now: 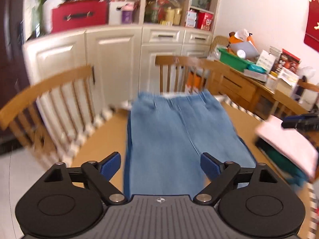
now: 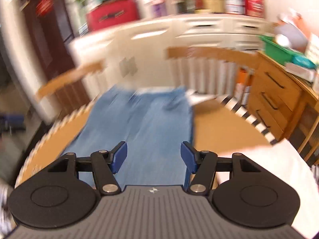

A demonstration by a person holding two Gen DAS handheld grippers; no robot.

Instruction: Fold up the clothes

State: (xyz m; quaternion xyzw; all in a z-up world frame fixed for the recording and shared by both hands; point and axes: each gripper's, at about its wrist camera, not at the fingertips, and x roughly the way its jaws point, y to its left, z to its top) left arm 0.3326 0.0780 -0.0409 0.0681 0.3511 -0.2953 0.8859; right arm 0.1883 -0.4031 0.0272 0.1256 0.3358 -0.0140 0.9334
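Light blue jeans (image 1: 179,131) lie flat and lengthwise on the brown table (image 1: 103,139), waistband at the far end. My left gripper (image 1: 160,165) is open and empty, its blue pads (image 1: 110,166) spread over the near end of the jeans. The right wrist view is blurred; it shows the same jeans (image 2: 143,123) on the table (image 2: 223,127). My right gripper (image 2: 153,157) is open and empty above the near end of the jeans. The right gripper also shows at the right edge of the left wrist view (image 1: 301,122).
A stack of folded clothes, white on top over green (image 1: 287,149), lies at the table's right; it also shows in the right wrist view (image 2: 269,159). Wooden chairs (image 1: 51,103) stand around the table. A cluttered wooden sideboard (image 1: 249,83) stands at right, cream cabinets (image 1: 111,53) behind.
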